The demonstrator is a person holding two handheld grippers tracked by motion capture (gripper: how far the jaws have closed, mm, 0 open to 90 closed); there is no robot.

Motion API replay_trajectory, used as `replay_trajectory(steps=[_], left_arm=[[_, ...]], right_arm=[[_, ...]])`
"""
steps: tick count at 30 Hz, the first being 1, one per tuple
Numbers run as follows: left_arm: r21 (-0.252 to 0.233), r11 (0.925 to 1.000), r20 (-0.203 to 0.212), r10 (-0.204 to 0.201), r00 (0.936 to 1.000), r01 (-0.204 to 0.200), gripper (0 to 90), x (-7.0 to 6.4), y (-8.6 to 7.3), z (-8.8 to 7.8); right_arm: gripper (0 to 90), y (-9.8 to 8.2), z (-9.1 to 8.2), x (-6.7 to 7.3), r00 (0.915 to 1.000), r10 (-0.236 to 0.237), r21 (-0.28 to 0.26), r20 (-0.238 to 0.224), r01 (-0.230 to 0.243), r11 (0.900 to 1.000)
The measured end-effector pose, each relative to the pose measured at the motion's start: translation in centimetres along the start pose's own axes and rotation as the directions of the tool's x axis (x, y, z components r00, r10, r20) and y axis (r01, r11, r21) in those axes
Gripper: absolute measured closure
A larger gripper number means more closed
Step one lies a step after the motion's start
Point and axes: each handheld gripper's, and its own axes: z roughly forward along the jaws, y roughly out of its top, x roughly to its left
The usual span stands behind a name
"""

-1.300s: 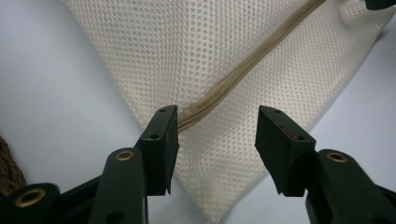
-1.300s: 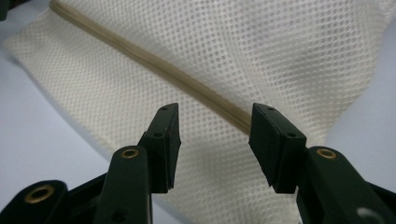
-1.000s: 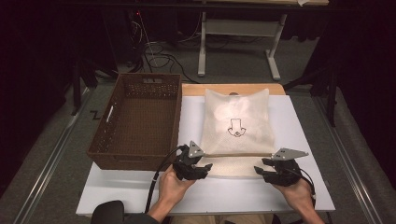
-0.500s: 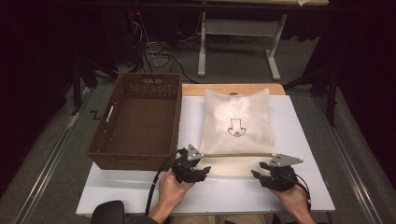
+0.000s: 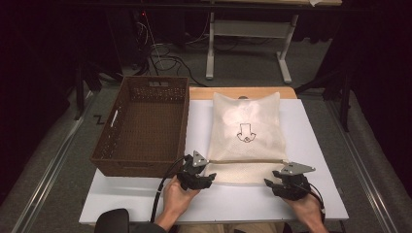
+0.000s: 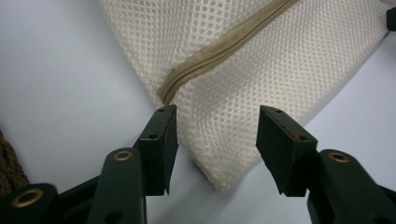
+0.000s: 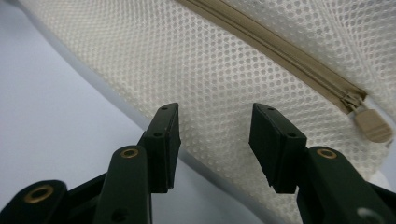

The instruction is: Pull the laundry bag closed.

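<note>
White table (image 5: 316, 145) (mesh bag (image 5: 245, 136), basket (image 5: 143, 126))

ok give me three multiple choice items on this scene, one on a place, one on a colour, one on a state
1. Where does the brown woven basket stand?
A. left of the mesh bag
B. on top of the mesh bag
C. right of the mesh bag

2. What colour is the zipper on the bag?
A. red
B. tan
C. black

3. How does the left gripper stand at the bag's near corner?
A. jaws apart, with the corner between them, not pressing on it
B. clamped shut on the zipper pull
C. shut inside the basket

Answers:
1. A: the high view shows the basket beside the bag's left edge on the white table.
2. B: both gripper views show a tan strip across cream mesh.
3. A: the left gripper view shows a clear gap between each pad and the mesh.
</note>
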Motion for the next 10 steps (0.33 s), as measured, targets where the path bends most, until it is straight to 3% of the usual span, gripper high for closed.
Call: replay_trajectory(steps=[4, 10], left_arm=[[0.009, 1.0, -0.021, -0.002, 0.9998, 0.002, 48.2, 0.15, -0.06, 0.02], [0.013, 0.9999, -0.013, 0.0, 0.9999, 0.0, 48.0, 0.15, -0.06, 0.08]], right_arm=[[53.2, -0.12, -0.06, -0.28, 0.9999, 0.009, 0.001, 0.008, -0.009, 1.0], [54.7, -0.21, -0.53, -0.81, 0.9995, 0.025, -0.02, 0.021, -0.024, 1.0]])
